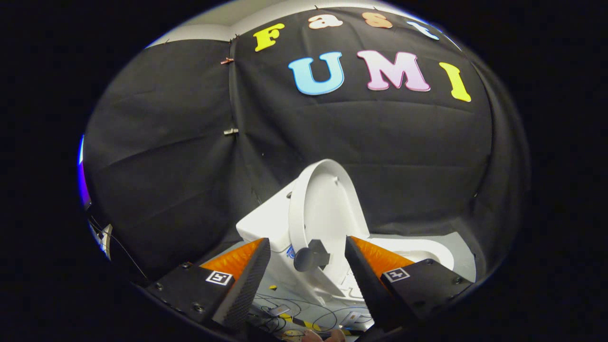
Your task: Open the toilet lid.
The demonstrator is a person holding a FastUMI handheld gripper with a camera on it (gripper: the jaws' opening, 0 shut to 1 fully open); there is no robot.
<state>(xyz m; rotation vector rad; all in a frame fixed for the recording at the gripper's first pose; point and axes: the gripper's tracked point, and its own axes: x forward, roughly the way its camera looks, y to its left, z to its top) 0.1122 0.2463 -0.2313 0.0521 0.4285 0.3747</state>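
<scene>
Gripper (pixel 308 266): fingers are standing wide apart, gripping nothing and touching nothing.
Fingers: two are showing, one to each side of the knob (pixel 311 257), with open gaps between them and it.
Knob: one dark round knob on a short block is sitting on the lid's (pixel 323 209) lower edge, right between the fingers.
Lid: one white lid is standing raised, nearly upright, its inner face turned toward the bowl, just beyond the fingers.
Toilet (pixel 266 221): one white toilet is sitting ahead of the gripper against the black cloth (pixel 166 166); its bowl rim (pixel 422 249) is peeking out beyond the right finger.
Markers: two square tags are showing, one on each finger mount.
Floor: thin cables (pixel 304 316) are trailing across the pale surface below the fingers; their count is unclear.
</scene>
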